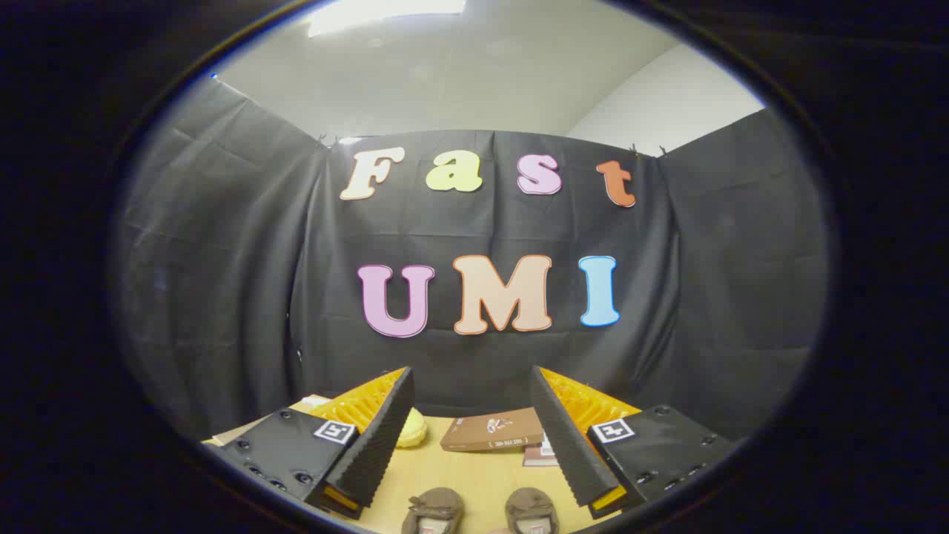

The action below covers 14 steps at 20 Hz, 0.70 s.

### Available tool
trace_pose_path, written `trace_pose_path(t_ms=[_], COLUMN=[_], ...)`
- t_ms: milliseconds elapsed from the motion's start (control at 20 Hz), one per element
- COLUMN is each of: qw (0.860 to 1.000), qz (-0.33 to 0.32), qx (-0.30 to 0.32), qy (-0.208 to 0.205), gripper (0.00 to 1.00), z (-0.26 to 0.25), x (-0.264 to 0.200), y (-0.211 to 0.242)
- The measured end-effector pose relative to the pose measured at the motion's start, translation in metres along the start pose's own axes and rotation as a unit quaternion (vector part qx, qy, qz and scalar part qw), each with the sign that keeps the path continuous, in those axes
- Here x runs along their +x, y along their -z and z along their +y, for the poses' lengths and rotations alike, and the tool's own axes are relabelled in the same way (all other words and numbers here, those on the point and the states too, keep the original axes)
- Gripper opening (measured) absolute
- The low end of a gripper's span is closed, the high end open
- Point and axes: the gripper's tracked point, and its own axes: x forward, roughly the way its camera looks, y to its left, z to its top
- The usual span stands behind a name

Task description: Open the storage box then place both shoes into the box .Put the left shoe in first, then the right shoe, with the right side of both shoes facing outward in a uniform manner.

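Black ridged-pad gripper (473,437) wide open, holding nothing. Closed brown cardboard storage box (493,432) beyond the fingers, two brown slip-on shoes (434,510) nearest. Probably best hooking the lid's front edge first, lifting slow.

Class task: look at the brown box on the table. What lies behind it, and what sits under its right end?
Behind the brown box hangs the black cloth wall. Something flat and printed pokes out beneath its right end, mostly covered by the box and a finger of the open gripper.
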Motion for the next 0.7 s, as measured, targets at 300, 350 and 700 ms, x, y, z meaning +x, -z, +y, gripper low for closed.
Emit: trace_pose_path(t_ms=[300,350,700], qw=[1.000,1.000,1.000], qz=[0.005,0.004,0.008], qx=[0.003,0.001,-0.011], qy=[0.004,0.005,-0.002], gripper=[0.99,0.99,0.99], z=[-0.0109,-0.0115,-0.0081], x=[-0.0014,-0.0011,-0.0004], y=[0.0047,0.0036,0.0078])
